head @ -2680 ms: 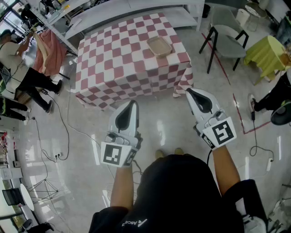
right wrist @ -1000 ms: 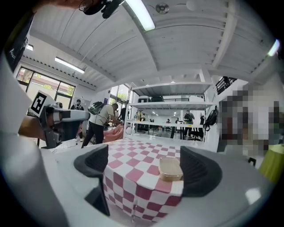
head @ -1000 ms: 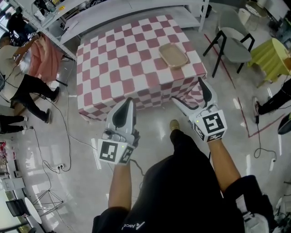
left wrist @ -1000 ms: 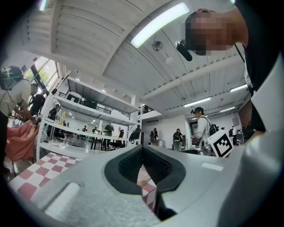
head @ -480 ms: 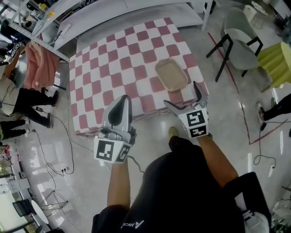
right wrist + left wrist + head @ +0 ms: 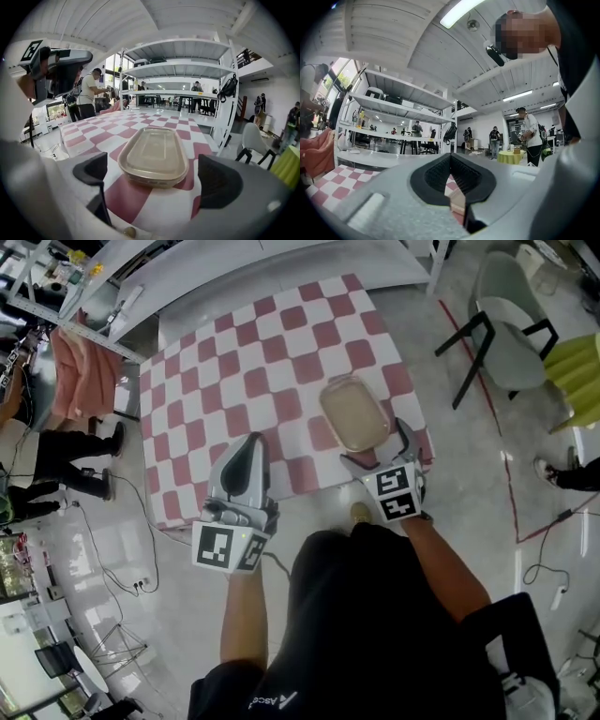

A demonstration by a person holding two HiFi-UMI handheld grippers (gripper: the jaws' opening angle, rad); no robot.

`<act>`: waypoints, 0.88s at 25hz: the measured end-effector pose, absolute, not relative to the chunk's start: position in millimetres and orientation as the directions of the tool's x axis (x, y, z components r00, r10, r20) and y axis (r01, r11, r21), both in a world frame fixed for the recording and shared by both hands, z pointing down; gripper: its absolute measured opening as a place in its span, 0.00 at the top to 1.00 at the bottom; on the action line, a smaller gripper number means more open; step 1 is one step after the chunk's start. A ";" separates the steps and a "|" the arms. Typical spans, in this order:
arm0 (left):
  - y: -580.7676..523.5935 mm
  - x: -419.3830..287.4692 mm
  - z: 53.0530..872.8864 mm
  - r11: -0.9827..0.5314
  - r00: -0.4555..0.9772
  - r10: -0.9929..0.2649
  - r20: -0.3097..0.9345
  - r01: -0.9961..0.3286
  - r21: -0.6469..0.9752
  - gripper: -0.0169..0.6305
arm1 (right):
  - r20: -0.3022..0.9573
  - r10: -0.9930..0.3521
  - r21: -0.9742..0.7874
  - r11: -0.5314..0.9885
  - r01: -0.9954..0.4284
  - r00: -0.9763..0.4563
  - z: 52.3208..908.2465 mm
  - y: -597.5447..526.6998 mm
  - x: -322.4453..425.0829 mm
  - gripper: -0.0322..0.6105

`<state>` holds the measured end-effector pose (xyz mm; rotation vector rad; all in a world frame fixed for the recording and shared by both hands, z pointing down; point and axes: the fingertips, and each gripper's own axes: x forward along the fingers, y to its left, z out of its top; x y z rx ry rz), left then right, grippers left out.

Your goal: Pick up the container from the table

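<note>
A shallow beige oblong container (image 6: 354, 412) (image 6: 153, 156) lies near the right front corner of the table with the red-and-white checked cloth (image 6: 244, 371). My right gripper (image 6: 379, 451) hovers at the table's front edge just short of the container, jaws wide open with nothing between them; in the right gripper view (image 6: 152, 180) the container lies straight ahead between the two black pads (image 6: 91, 171). My left gripper (image 6: 246, 460) is shut and empty, pointing level over the front edge of the table to the left of the container; its pads (image 6: 451, 174) meet in the left gripper view.
A grey chair (image 6: 502, 329) and a yellow-green round table (image 6: 577, 357) stand to the right. White shelving (image 6: 187, 277) runs behind the table. People stand at the far left (image 6: 47, 456). Cables lie on the glossy floor (image 6: 112, 549).
I have walked up to the table, so both grippers moved forward to its front edge. The right gripper sank, tilted down toward the container, and its jaws opened wider.
</note>
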<state>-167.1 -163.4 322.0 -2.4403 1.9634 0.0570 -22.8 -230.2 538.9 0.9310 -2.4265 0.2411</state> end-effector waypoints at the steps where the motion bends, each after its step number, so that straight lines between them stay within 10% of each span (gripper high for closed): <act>1: -166.5 -167.9 322.1 -0.216 0.215 -0.976 -0.032 -0.976 0.017 0.96 | 0.538 -0.566 0.015 0.748 -0.664 -0.625 540.7 -232.2 -24.2 0.03; 22: -184.6 -190.5 323.8 -0.289 0.288 -0.957 -0.021 -0.956 0.048 0.96 | 0.618 -0.522 -0.014 0.741 -0.672 -0.588 569.7 -244.4 -38.3 0.03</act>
